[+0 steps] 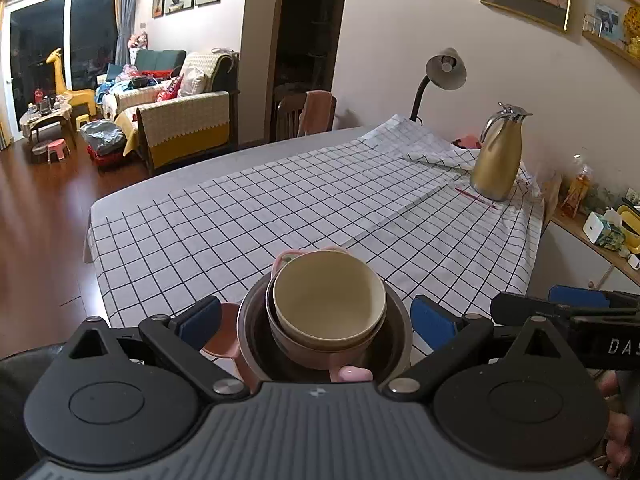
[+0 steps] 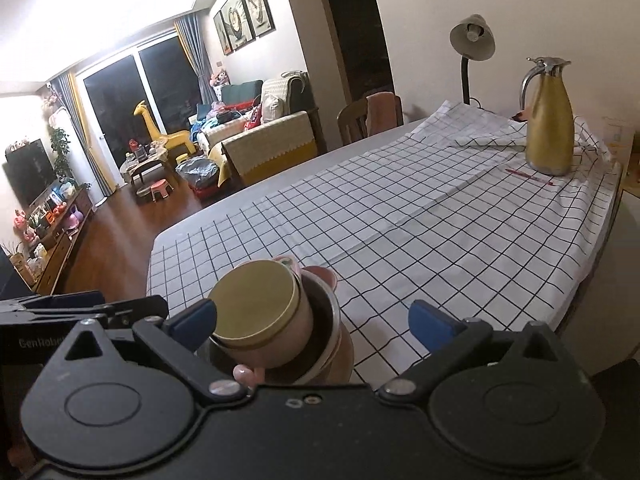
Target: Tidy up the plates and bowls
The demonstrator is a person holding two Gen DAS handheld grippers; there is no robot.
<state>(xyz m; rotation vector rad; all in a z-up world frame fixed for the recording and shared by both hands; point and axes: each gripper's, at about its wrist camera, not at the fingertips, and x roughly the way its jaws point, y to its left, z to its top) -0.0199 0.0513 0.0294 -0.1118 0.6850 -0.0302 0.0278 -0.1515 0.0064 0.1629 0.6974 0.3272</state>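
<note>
Both grippers hang spread wide: the left gripper point(image 1: 316, 318) straddles the stacked bowls point(image 1: 328, 304) without touching, and the right gripper point(image 2: 312, 320) sits just beside them. That stack stands at the near edge of the checked tablecloth point(image 1: 320, 200); open cloth runs to the gold jug point(image 1: 498, 156). Lower pink dishes are half hidden.
</note>
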